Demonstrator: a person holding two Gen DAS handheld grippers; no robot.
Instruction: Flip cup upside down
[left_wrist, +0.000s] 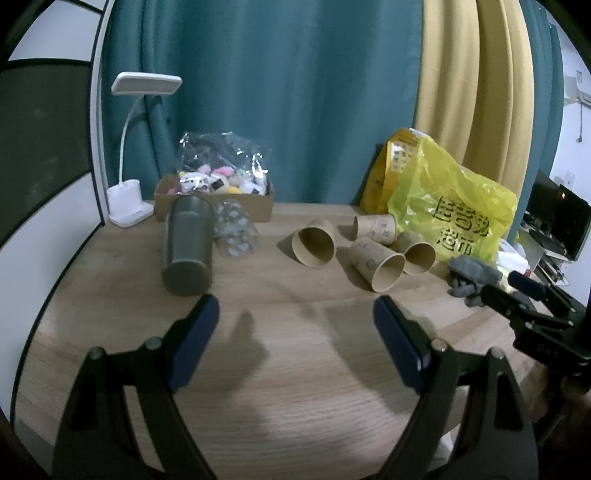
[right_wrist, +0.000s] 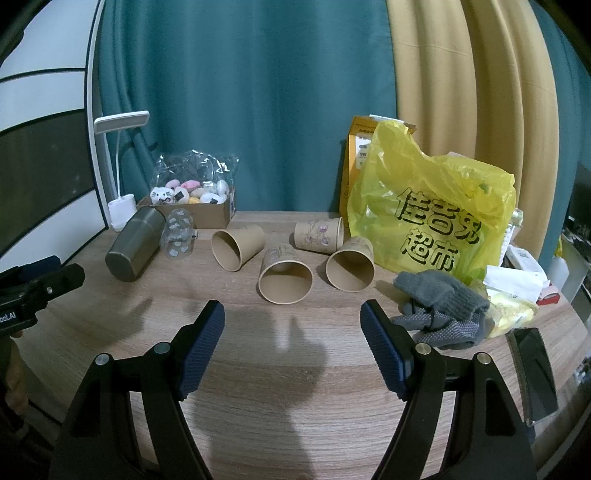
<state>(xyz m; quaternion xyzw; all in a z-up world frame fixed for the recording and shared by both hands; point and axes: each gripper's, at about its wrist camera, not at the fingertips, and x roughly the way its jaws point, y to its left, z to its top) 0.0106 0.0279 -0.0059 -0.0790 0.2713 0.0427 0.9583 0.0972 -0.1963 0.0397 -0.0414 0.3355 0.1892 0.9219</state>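
Note:
Several brown paper cups lie on their sides on the wooden table (right_wrist: 295, 387): one plain cup (right_wrist: 237, 247) (left_wrist: 314, 242), a printed cup (right_wrist: 284, 277) (left_wrist: 378, 263) with its mouth toward me, another (right_wrist: 350, 266) (left_wrist: 417, 253), and one further back (right_wrist: 318, 234) (left_wrist: 375, 224). A grey metal tumbler (left_wrist: 189, 245) (right_wrist: 136, 248) and a clear printed cup (left_wrist: 235, 233) (right_wrist: 178, 233) also lie on their sides at the left. My left gripper (left_wrist: 295, 314) is open and empty, short of the cups. My right gripper (right_wrist: 291, 317) is open and empty, just short of the printed cup.
A yellow plastic bag (right_wrist: 432, 206) and grey gloves (right_wrist: 439, 310) sit at the right, with a phone (right_wrist: 533, 369) near the edge. A cardboard box of small toys (right_wrist: 192, 206) and a white desk lamp (left_wrist: 129, 199) stand at the back left. Curtains hang behind.

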